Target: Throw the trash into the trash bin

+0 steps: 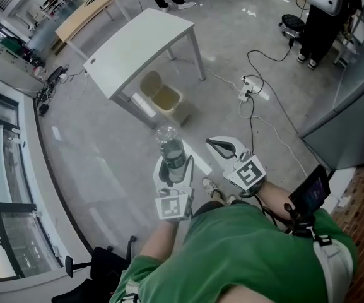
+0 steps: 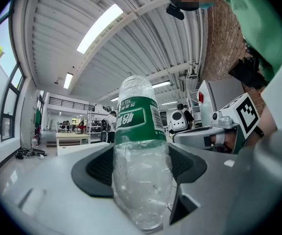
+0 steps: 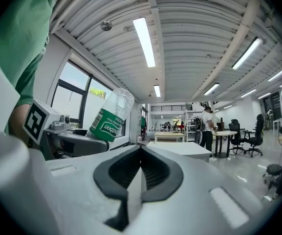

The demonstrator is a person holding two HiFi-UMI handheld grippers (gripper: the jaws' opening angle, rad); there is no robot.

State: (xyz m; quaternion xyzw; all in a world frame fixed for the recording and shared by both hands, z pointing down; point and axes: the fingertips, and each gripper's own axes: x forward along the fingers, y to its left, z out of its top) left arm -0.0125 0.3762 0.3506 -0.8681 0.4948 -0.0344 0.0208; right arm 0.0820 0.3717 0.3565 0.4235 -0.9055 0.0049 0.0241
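A clear plastic bottle (image 1: pixel 171 149) with a green label stands upright in my left gripper (image 1: pixel 173 169), whose jaws are shut on its lower part. In the left gripper view the bottle (image 2: pixel 140 155) fills the middle between the dark pads. From the right gripper view the same bottle (image 3: pixel 109 116) shows at the left, tilted. My right gripper (image 1: pixel 221 146) is held beside it, jaws shut with nothing between them. A beige trash bin (image 1: pixel 163 97) with an open lid stands on the floor beside the white table (image 1: pixel 137 46), ahead of both grippers.
White cables and a power strip (image 1: pixel 250 88) trail over the grey floor at the right. A wooden table (image 1: pixel 84 14) stands at the far left. A person in black (image 1: pixel 320 17) is at the upper right. A black office chair base (image 1: pixel 99 257) sits near my left side.
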